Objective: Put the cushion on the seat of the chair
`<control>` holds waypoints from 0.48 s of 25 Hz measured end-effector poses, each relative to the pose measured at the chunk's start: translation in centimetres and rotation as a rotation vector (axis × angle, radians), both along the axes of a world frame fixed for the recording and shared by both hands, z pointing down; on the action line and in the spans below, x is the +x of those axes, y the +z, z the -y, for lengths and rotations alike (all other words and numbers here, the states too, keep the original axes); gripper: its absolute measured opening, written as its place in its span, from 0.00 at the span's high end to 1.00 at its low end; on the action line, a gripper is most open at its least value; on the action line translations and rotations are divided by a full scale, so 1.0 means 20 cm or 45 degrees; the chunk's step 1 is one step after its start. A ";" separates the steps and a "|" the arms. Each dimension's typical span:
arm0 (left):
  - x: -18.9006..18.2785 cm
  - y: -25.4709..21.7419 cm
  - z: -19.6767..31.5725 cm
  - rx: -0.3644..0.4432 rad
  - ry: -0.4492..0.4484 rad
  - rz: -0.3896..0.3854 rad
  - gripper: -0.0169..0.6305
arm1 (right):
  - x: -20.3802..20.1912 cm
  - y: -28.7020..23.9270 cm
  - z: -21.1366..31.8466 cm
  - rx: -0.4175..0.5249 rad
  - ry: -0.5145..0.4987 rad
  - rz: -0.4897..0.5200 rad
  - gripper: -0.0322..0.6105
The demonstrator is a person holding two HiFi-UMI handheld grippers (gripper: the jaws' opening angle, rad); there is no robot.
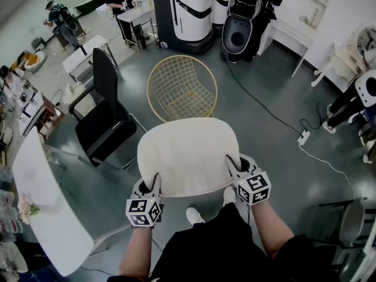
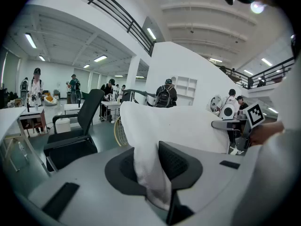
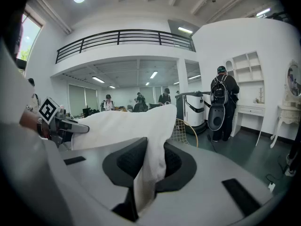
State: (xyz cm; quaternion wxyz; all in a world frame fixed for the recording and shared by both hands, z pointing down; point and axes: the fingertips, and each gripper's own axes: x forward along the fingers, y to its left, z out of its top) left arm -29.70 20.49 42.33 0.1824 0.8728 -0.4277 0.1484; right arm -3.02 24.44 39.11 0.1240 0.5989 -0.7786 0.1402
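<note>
Head view: you are holding the cushion [image 1: 188, 154] aloft, with the wire chair [image 1: 182, 90] at 12 o'clock.
Left tool [image 1: 150, 183] and right tool [image 1: 238, 164] are pinching its near corners, 7 and 5 o'clock; it is seeming light and floppy.

The cushion [image 1: 188, 154] is cream, the chair [image 1: 182, 90] gold.

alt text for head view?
Seen from above, the left gripper and right gripper each clamp the near edge of a cream cushion, held short of a gold wire chair. A black office chair stands beside it.
</note>
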 end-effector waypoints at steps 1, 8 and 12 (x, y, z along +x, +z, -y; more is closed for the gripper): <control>0.00 0.00 -0.01 0.000 0.001 0.000 0.83 | 0.00 0.00 -0.01 0.001 0.000 0.000 0.85; 0.00 0.00 -0.01 0.001 0.001 0.001 0.83 | -0.01 0.00 -0.01 0.002 0.003 0.002 0.85; -0.02 0.02 0.00 0.001 -0.008 -0.008 0.83 | -0.02 0.01 0.00 0.014 0.006 0.023 0.84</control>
